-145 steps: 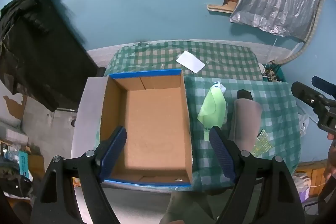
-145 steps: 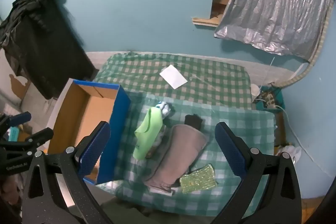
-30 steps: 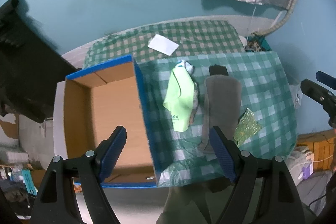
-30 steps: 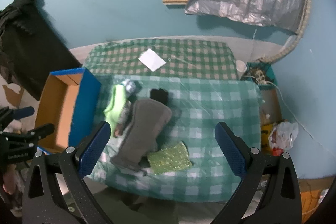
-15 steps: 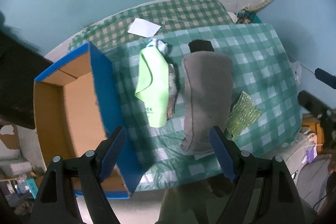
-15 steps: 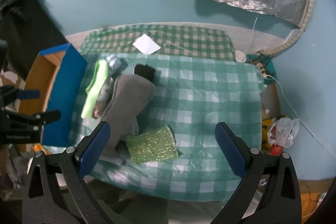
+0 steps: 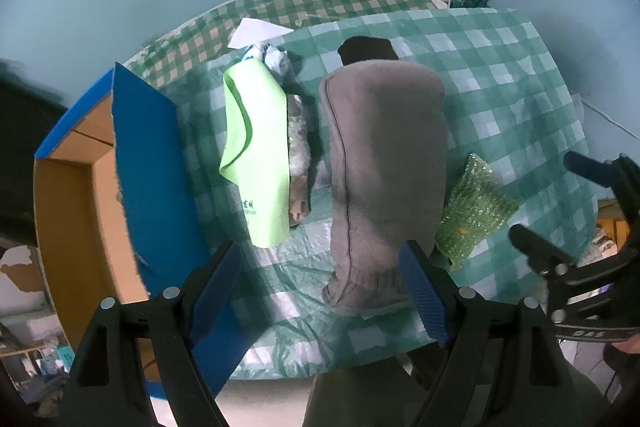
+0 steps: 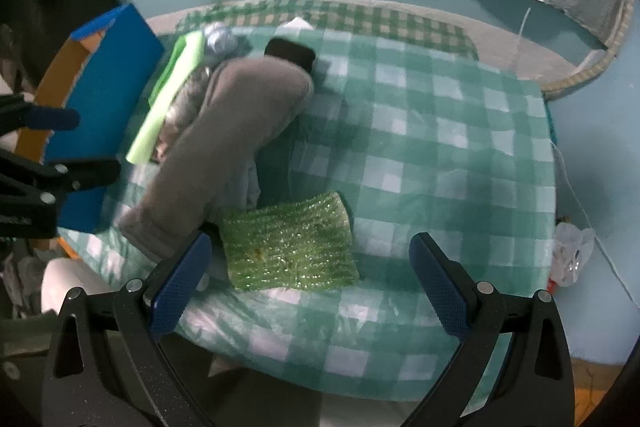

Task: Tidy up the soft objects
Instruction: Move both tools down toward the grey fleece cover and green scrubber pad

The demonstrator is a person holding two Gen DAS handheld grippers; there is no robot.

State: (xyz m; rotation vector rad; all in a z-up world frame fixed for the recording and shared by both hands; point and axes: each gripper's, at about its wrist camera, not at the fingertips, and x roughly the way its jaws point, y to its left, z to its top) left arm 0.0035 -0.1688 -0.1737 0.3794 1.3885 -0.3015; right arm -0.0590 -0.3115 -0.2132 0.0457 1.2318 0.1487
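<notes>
While both claws hang spread wide, the left gripper and right gripper grip nothing. One fuzzy grey boot lies along the checked tablecloth. Just left of the boot is one smooth lime cloth draped over crinkly clear plastic; against the boot's right side lies one glittery green square sponge. One flat black piece peeks out behind the boot. Further left of the boot stands one blue-sided cardboard box; what little of its brown inside shows holds nothing.
</notes>
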